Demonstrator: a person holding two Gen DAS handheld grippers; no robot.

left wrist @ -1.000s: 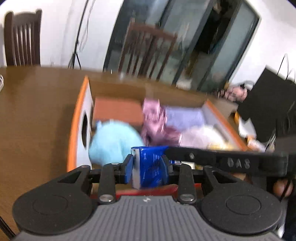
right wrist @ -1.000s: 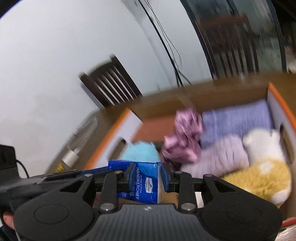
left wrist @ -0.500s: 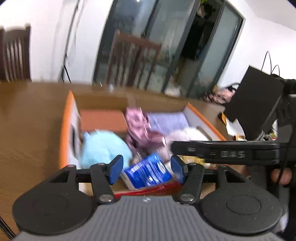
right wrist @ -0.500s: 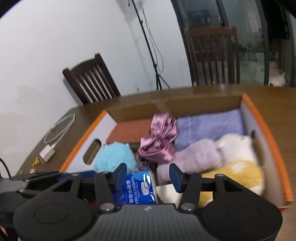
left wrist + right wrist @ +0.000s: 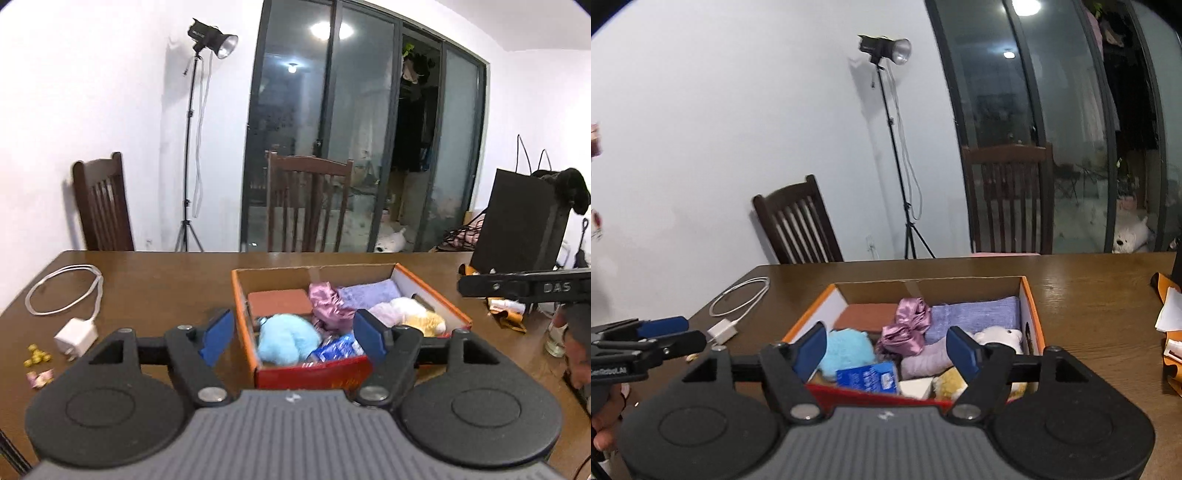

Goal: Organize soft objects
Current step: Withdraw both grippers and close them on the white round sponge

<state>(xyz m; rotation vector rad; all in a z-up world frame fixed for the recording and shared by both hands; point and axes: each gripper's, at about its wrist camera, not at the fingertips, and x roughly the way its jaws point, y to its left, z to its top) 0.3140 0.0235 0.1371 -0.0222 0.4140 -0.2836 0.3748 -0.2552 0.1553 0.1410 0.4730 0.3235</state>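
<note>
Both hand-held grippers, left gripper and right gripper, hang above the near end of the orange-rimmed cardboard box, jaws opening, nothing between them. Blue plastic tissue packet lies flat at the box's near wall, ahead and below, nearer the right gripper, long axis across the box, beside a fluffy light-blue plush ball.

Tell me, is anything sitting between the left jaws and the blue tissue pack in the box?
Only the box's near red wall. The tissue pack lies just behind it, beside the blue plush. The left gripper is empty, its jaws opening, with nothing else visible in the way.
</note>
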